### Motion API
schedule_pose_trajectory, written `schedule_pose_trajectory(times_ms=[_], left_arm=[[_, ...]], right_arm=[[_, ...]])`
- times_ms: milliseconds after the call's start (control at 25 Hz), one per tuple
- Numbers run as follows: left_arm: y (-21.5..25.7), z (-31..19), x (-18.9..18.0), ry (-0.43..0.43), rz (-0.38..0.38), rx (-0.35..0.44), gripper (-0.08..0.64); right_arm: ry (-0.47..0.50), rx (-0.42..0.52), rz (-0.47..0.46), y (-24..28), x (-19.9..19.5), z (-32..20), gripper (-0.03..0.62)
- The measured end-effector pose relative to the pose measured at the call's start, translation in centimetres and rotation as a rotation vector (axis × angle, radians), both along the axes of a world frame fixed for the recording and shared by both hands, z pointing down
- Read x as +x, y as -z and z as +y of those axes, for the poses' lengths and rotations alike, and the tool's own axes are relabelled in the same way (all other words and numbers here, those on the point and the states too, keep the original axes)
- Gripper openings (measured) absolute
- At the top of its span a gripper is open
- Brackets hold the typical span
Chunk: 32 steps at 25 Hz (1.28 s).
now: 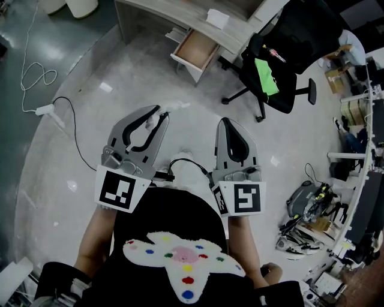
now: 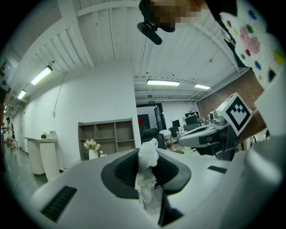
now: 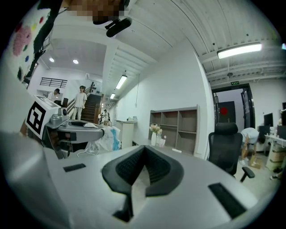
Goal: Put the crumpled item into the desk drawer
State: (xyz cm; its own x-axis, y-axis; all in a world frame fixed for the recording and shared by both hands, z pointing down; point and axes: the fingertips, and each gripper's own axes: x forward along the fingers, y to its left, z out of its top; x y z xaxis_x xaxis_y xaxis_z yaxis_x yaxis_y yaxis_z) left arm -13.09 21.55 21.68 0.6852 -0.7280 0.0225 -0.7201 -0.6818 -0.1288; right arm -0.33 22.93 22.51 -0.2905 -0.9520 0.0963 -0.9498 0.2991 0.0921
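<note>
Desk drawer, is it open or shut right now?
Open. The drawer is pulled out from under the desk, and the head view looks down into its wooden inside.

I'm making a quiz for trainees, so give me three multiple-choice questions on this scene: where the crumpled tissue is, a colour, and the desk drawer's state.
1. Where is the crumpled tissue? A) between the left gripper's jaws B) in the desk drawer C) on the office chair
2. What colour is the item on the office chair's seat? A) red B) green C) blue
3. The desk drawer is: A) pulled open B) pushed shut C) lying on the floor
Answers: 1 A, the left gripper view shows the jaws clamped on it; 2 B, bright green against the black seat; 3 A, its brown inside shows in the head view.
</note>
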Motion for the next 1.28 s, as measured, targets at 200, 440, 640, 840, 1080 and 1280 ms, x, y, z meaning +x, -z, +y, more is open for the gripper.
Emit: schedule_pose_trajectory(times_ms=[200, 440, 640, 840, 1080, 1280], left_arm=[[-0.1, -0.3, 0.3, 0.002, 0.012, 0.002, 0.076], [-0.4, -2.0, 1.3, 0.010, -0.003, 0.001, 0.077], [-0.2, -5.1, 2.3, 0.030, -0.003, 0.000, 0.077], [-0.3, -8.2, 4.0, 0.051, 0.002, -0.002, 0.077], [-0.5, -12.6, 6.2, 0.077, 0.013, -0.020, 0.077], [-0.8, -16.4, 7.8, 0.102, 0.005, -0.033, 0.077]], right_arm=[[-0.005, -0.001, 0.001, -0.5, 0.5, -0.2, 0.003], [0.014, -0.003, -0.006, -0.8, 1.4, -2.5, 0.004], [0.028, -0.006, -0.014, -0.9, 2.5, -5.7, 0.004], [0.048, -0.007, -0.020, -1.3, 4.1, -9.0, 0.004], [0.082, -0.024, -0.026, -1.6, 6.0, -13.6, 0.004], [0.108, -0.032, -0.029, -1.9, 7.7, -17.9, 0.003]])
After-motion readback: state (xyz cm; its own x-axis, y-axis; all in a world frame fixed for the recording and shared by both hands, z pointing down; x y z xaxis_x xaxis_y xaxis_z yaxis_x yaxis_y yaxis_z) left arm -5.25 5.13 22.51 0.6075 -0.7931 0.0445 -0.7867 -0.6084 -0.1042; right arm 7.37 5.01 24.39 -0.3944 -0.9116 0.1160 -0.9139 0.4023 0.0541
